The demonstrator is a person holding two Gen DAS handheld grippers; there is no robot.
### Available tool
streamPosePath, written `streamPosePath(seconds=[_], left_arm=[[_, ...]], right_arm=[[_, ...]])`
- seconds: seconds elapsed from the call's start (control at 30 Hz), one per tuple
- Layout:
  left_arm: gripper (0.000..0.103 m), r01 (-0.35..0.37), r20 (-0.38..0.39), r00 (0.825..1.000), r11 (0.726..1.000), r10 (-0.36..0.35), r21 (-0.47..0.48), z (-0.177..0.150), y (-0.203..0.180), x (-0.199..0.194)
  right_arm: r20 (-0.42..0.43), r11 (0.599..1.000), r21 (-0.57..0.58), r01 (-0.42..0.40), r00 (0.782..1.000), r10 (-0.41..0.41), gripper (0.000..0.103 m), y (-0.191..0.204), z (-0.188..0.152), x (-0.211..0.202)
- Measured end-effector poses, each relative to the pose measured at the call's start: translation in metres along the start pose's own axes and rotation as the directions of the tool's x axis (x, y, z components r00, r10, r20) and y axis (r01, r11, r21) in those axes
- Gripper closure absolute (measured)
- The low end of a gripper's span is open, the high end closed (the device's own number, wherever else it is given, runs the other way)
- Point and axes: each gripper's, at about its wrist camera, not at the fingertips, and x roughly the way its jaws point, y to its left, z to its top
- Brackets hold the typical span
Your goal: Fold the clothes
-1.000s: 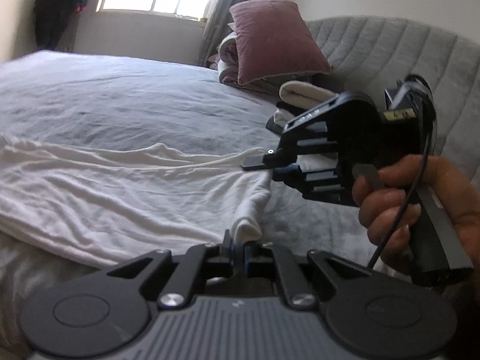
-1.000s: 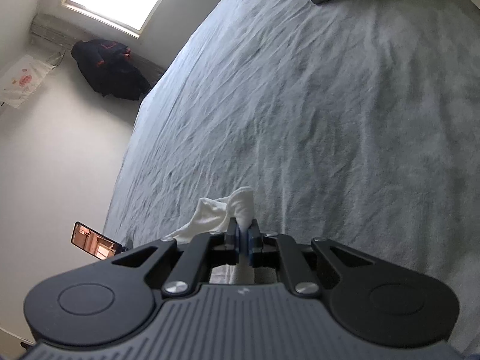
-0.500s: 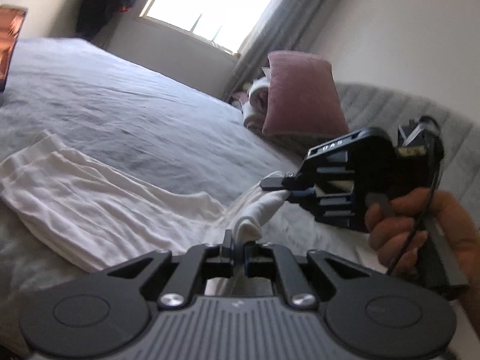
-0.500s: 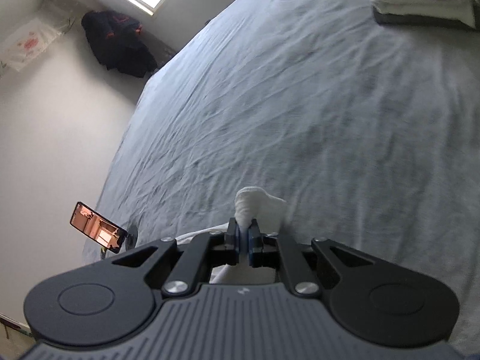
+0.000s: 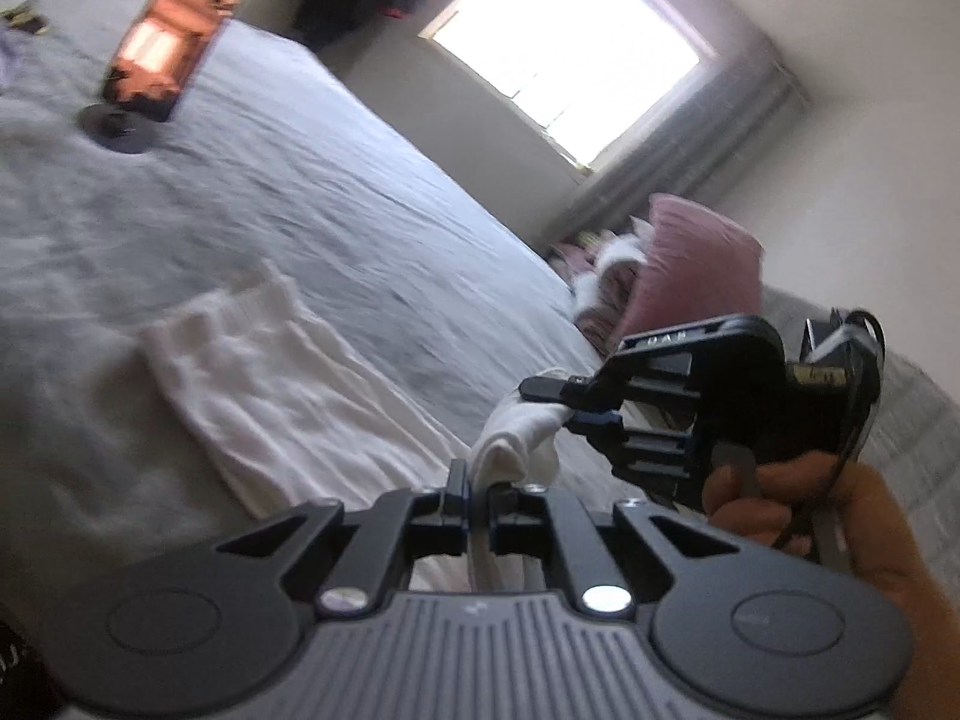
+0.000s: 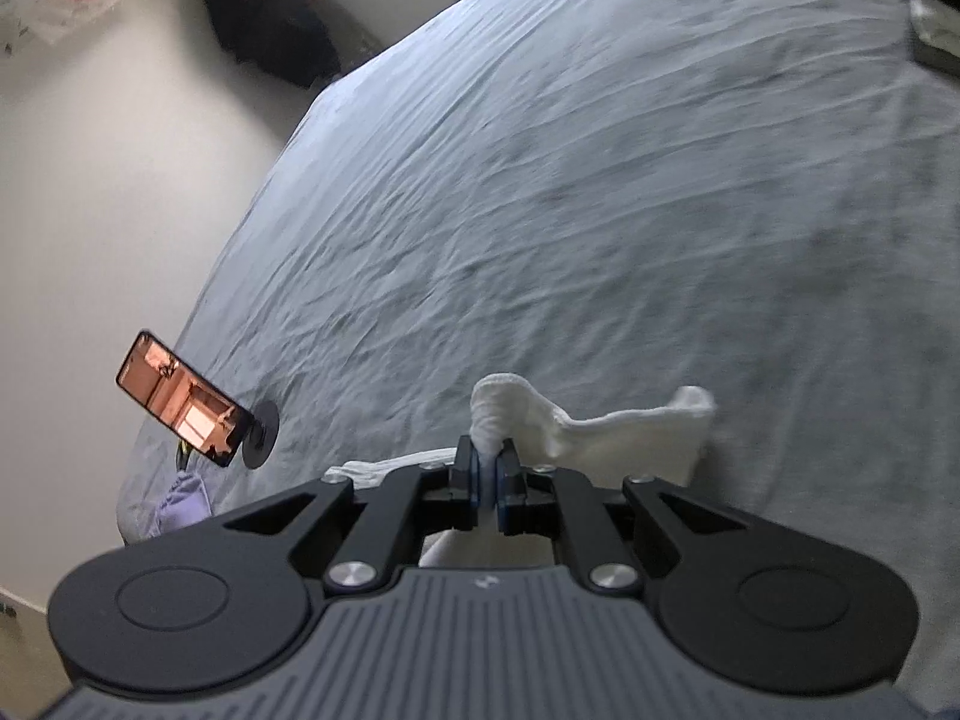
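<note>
A white garment (image 5: 282,378) lies stretched across the grey bed (image 5: 300,192), its far end flat and its near end lifted. My left gripper (image 5: 477,489) is shut on a bunched edge of the white garment. Just to its right, my right gripper (image 5: 561,399), held in a person's hand (image 5: 840,516), is shut on the same edge. In the right wrist view my right gripper (image 6: 487,468) pinches a fold of the white garment (image 6: 606,426), which hangs raised above the bed (image 6: 600,180).
A phone on a round stand (image 6: 186,399) sits near the bed's left edge, next to a lilac cloth (image 6: 180,501). A pink pillow (image 5: 690,264) and folded laundry (image 5: 606,276) lean at the grey headboard (image 5: 918,420). Dark clothing (image 6: 264,18) hangs by the window wall.
Both grippers have lifted the garment's near edge and swung it toward the far end. The views have tilted, and the phone stand has come into sight on the left.
</note>
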Motion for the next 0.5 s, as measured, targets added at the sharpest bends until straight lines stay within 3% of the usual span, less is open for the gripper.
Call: streamPosePath(seconds=[0.5], left_arm=[[0.098,-0.159,0.052,0.983,0.957,0.176,-0.243,0.027,0.059,-0.009]], right_arm=[[-0.082,0.991,-0.132,-0.030,0.996,0.019,0.095,0.073,-0.005,0.069]])
